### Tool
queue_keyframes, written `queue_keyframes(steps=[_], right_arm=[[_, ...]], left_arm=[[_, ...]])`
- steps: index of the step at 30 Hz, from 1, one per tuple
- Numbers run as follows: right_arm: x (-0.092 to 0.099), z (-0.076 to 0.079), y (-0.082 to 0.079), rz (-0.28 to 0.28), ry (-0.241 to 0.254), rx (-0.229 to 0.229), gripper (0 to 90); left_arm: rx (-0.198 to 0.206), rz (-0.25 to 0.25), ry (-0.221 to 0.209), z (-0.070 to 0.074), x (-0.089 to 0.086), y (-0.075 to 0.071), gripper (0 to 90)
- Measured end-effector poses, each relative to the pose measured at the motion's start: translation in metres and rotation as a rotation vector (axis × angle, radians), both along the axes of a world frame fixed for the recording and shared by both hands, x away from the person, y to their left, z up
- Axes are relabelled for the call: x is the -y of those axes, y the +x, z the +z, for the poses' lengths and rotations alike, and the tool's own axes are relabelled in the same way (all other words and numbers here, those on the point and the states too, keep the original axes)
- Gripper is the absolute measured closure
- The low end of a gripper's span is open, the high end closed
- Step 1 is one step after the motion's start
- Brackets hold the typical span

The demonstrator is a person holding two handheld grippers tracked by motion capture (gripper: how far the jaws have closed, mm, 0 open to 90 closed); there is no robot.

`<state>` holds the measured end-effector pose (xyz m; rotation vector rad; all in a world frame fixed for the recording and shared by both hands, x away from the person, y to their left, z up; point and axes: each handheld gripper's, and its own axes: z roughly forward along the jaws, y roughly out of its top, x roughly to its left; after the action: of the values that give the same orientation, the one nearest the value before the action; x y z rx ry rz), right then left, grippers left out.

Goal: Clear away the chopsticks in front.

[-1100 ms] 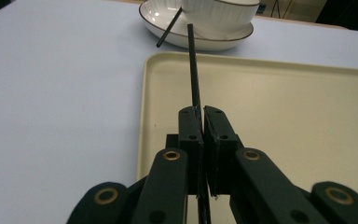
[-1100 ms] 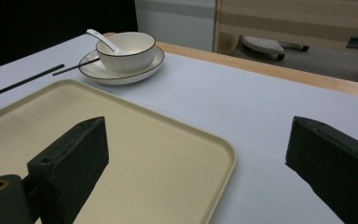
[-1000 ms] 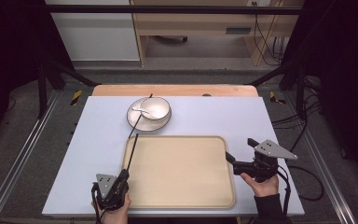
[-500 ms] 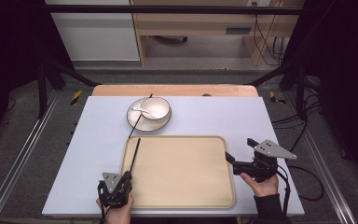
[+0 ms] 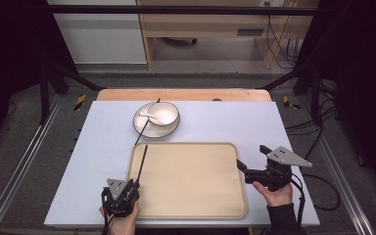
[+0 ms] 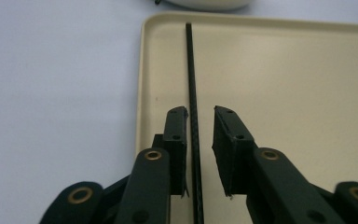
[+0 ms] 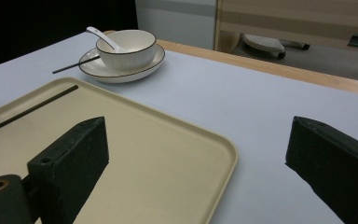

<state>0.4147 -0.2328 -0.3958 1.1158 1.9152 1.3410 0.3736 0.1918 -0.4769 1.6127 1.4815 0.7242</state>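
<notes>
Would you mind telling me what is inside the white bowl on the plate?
A white spoon leans in the bowl, its handle over the rim. The spoon's scoop end and the bowl's bottom are hidden by the bowl's wall, so any other contents cannot be told.

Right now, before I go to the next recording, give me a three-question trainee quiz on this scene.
1. True or false: the left gripper has its fingers clamped tight on the black chopstick.
2. Where does that chopstick lie? A on the tray; B in the bowl; C off the table.
3. What rests inside the bowl?

Key: 1 false: the fingers have just been opening, and the stick stands between them with a gap on one side. 2 A. 3 a white spoon.
</notes>
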Motion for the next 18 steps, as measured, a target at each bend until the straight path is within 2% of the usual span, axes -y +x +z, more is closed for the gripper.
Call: queue_keyframes(steps=[2,3,4,6,7,10,15,18], right_arm=[[0.0,0.0,0.0,-0.003,0.003,0.0,5.8],[0.001,0.0,0.0,-0.003,0.005,0.001,5.8],[0.001,0.0,0.0,-0.003,0.006,0.003,5.8],[0.001,0.001,-0.001,-0.005,0.005,0.004,5.8],[0.002,0.001,-0.001,-0.008,0.01,0.003,5.8],[0.003,0.001,-0.001,-0.01,0.01,0.008,5.8],[0.004,0.002,-0.001,-0.015,0.016,0.006,5.9],[0.004,0.002,-0.001,-0.017,0.016,0.005,5.9]], left_arm=[[0.029,-0.021,-0.004,0.008,-0.003,0.002,69.5],[0.029,-0.021,-0.004,0.008,-0.003,0.002,68.0],[0.044,-0.051,-0.013,0.015,-0.006,0.006,65.5],[0.052,-0.063,-0.015,0.018,-0.008,0.009,63.0],[0.069,-0.086,-0.018,0.025,-0.01,0.014,58.4],[0.069,-0.113,-0.018,0.032,-0.012,0.02,53.1],[0.094,-0.208,-0.022,0.047,-0.015,0.04,42.7],[0.104,-0.232,-0.024,0.053,-0.017,0.052,37.6]])
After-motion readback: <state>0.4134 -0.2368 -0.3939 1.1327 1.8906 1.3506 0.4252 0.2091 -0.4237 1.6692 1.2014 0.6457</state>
